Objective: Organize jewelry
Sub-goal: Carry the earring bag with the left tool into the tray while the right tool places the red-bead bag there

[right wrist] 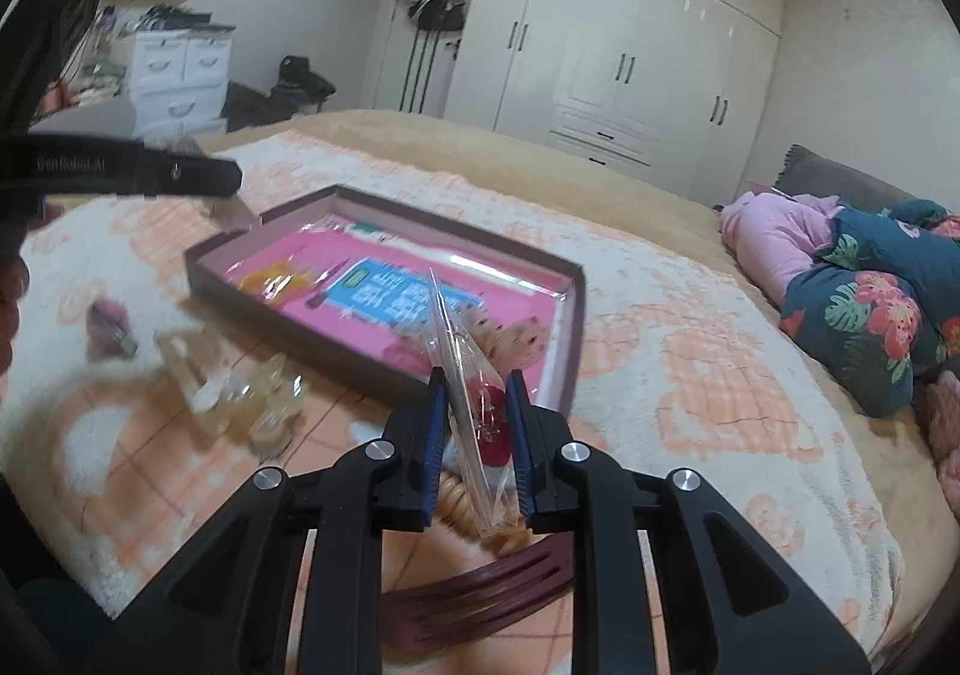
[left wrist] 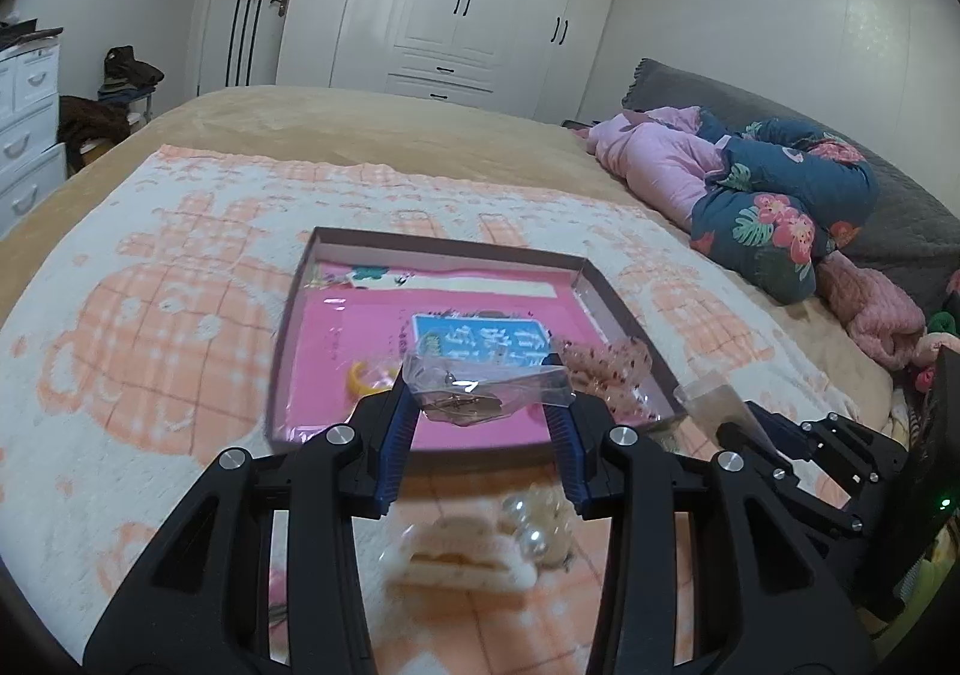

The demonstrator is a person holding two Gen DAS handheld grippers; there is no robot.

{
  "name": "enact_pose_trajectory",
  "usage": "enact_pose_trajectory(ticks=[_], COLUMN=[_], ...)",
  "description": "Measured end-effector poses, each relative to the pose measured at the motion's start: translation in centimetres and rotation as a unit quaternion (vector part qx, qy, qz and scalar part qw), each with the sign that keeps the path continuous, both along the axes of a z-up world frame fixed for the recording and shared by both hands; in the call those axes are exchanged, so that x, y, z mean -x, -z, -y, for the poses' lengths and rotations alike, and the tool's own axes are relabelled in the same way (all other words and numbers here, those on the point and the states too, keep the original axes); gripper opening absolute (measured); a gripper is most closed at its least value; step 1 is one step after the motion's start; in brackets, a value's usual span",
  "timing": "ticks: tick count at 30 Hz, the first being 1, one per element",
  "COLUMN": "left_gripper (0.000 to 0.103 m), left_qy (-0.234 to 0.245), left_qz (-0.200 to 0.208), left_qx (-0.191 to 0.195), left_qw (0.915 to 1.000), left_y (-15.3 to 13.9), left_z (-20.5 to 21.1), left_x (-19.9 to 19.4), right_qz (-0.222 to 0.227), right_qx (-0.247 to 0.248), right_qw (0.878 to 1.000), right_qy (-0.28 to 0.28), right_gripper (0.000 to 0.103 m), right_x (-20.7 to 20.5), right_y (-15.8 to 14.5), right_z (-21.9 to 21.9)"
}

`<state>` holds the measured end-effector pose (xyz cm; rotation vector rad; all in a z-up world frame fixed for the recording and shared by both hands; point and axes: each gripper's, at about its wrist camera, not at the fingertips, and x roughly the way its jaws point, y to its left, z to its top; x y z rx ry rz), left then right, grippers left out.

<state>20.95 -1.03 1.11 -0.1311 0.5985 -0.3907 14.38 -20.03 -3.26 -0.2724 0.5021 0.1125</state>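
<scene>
Shallow brown cardboard tray [left wrist: 606,291] with a glossy pink lining sat on a fuzzy peach-checked blanket [left wrist: 180,267] over the bed. Crinkly clear plastic bag [left wrist: 486,384] with thin metal bits inside, pinched flat across the narrow left hand-held gripper [left wrist: 483,393], hanging just over the tray's near edge. Another slim clear packet [right wrist: 474,393] holding something red, clamped upright in the nearly closed right hand-held gripper [right wrist: 477,405], near the tray's front corner.

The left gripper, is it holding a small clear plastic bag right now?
Yes, the left gripper is clamped on a small clear bag with a thin metal piece inside, held above the shallow box.
</scene>
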Motion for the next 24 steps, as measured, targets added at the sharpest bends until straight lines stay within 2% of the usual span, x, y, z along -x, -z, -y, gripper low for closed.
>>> enact_pose_trajectory(ticks=[8, 13, 24], left_gripper=[0.032, 0.032, 0.032], left_qy=[0.004, -0.001, 0.012], left_qz=[-0.002, -0.023, -0.045], left_qx=[0.001, 0.015, 0.018], left_qw=[1.0000, 0.9996, 0.9987], left_y=[-0.1, 0.4, 2.9], left_z=[2.4, 3.3, 4.9], left_x=[-2.7, -5.0, -7.5], right_qz=[0.010, 0.016, -0.008], right_qx=[-0.018, -0.021, -0.046], right_qw=[1.000, 0.999, 0.998], right_qy=[0.013, 0.020, 0.046], right_gripper=[0.019, 0.019, 0.019], right_x=[-1.6, -3.1, -7.5], right_y=[-1.4, -2.1, -1.6], right_z=[1.3, 1.8, 3.2])
